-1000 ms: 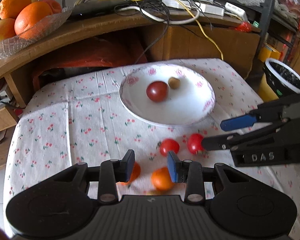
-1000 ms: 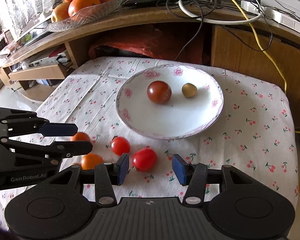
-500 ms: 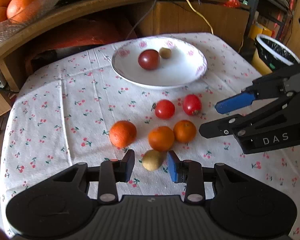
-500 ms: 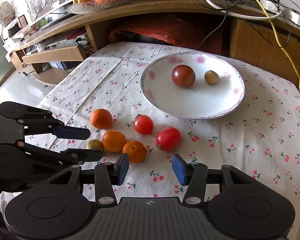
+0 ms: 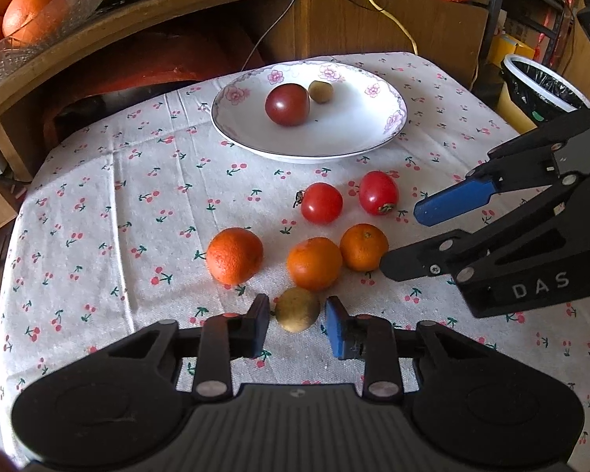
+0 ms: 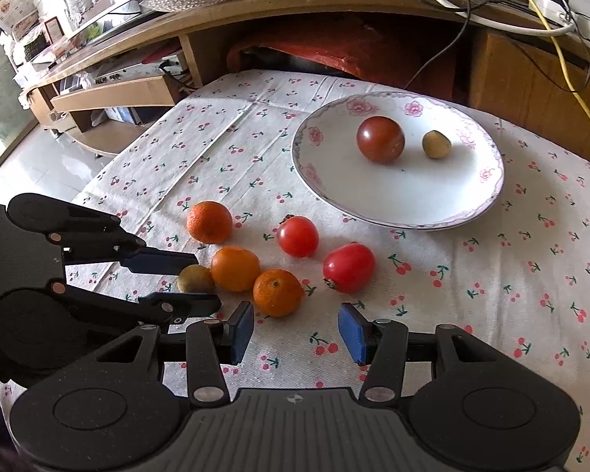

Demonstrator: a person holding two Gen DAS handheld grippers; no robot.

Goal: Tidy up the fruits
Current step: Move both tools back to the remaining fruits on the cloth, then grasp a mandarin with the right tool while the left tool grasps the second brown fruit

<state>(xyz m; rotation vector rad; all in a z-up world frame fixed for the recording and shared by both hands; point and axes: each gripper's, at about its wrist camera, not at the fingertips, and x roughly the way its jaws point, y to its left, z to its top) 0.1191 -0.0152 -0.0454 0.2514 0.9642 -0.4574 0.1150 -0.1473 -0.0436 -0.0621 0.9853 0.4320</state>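
My left gripper point(image 5: 298, 324) is open low over the cloth, its jaws on either side of a small yellow-brown fruit point(image 5: 297, 310) with thin gaps. Just beyond lie three oranges point(image 5: 314, 263) and two red tomatoes point(image 5: 321, 202). A flowered white plate point(image 5: 373, 149) farther back holds a dark tomato point(image 5: 287, 104) and another small brown fruit point(image 5: 320, 91). My right gripper point(image 6: 297, 330) is open and empty, right behind the nearest orange point(image 6: 278, 292). The right wrist view also shows the left gripper point(image 6: 206, 281) around the small fruit point(image 6: 196, 278).
A glass bowl of oranges point(image 5: 23, 11) sits on the curved wooden shelf behind the table, with cables along it. A bin with a black liner point(image 5: 539, 86) stands off the table's right side. The cherry-print cloth point(image 5: 137, 196) drops away at the left edge.
Both grippers have drawn back from the plate, bringing the loose oranges and tomatoes into view. The small yellow-brown fruit now lies between the left fingers.
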